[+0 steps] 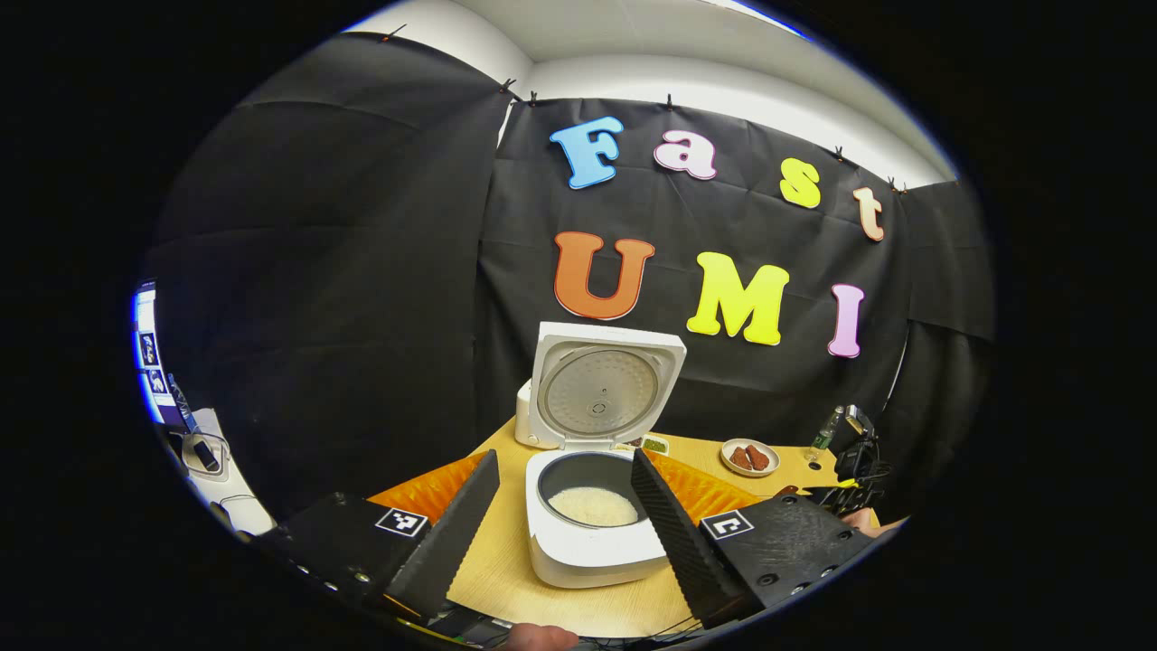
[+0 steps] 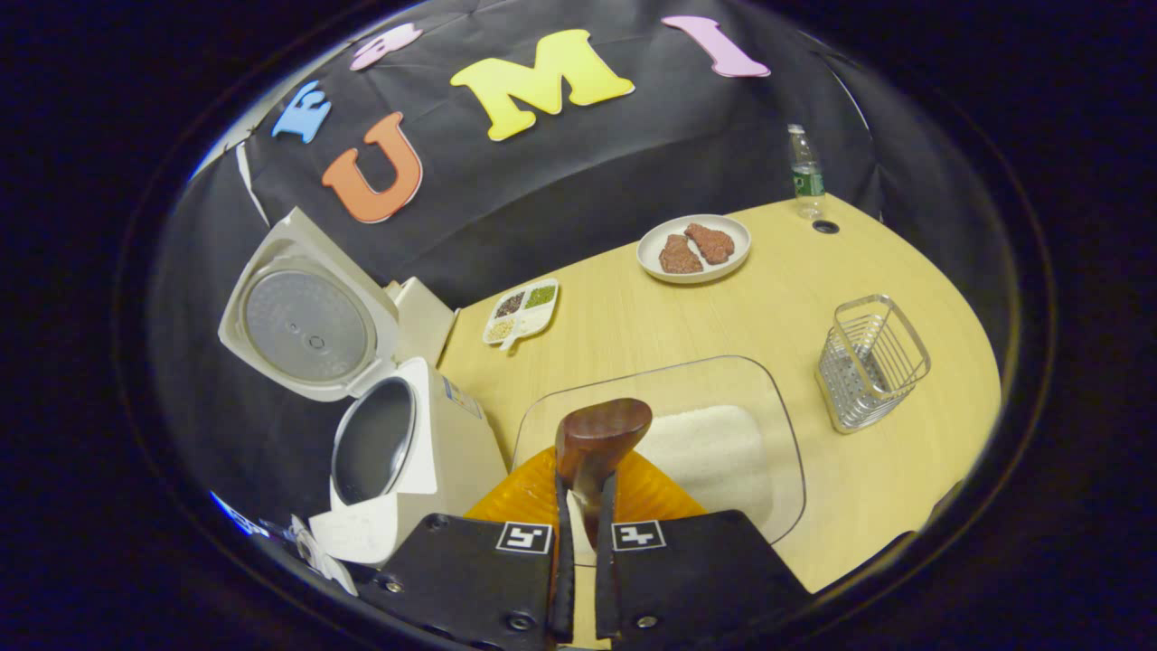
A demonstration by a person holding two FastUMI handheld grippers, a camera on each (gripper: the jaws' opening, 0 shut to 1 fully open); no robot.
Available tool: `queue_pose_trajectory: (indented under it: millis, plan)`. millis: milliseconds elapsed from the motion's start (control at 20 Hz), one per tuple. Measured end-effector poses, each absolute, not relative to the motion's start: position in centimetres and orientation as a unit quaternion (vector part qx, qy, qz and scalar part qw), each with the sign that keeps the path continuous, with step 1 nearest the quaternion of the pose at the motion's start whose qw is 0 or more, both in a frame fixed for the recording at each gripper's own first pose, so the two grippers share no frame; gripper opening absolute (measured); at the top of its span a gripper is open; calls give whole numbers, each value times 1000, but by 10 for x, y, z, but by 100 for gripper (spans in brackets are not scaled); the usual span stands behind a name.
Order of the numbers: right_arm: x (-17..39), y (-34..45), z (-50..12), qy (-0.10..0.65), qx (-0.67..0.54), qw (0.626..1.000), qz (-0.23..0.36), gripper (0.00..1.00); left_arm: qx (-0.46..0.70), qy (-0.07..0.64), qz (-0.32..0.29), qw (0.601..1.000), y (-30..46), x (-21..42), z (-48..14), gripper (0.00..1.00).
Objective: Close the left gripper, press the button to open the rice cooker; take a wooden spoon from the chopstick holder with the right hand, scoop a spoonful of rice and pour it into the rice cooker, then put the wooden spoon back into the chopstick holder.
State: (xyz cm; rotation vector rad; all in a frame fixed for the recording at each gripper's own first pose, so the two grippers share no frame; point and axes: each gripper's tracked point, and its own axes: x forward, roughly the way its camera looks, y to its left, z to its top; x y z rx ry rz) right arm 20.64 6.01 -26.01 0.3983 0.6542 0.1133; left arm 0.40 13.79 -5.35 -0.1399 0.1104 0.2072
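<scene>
I am pinching the wooden spoon (image 2: 599,443) in my right hand-held gripper (image 2: 583,515), above the glass rice tray (image 2: 777,425). My left hand-held gripper (image 1: 565,506) is hanging spread before the open rice cooker (image 1: 592,506) on the surface (image 1: 506,579).

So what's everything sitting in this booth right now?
rice cooker: one, white, lid up, rice in its pot, on the table's near left
wooden spoon: one, dark brown, held over the rice tray
rice tray: one, clear, white rice inside, mid-table
chopstick holder: one, wire, table's right side
plate: one, white, two brown pieces on it, far side
divided dish: one, white, assorted grains, beside the cooker
bottle: one, clear with green label, far edge
table: one, light wood
left gripper: open, framing the cooker
right gripper: shut on the spoon
</scene>
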Motion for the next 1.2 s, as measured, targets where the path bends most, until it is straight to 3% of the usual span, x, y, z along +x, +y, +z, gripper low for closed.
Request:
queue_pose_trajectory:
  millis: [600,1200]
  plan:
    - [206,16,-267,340,428,836,38,11,-64,48,91,993,108,16,-42,94]
    - [204,-35,-201,269,572,772,67,10,-54,32,92,994,82,34,-29,94]
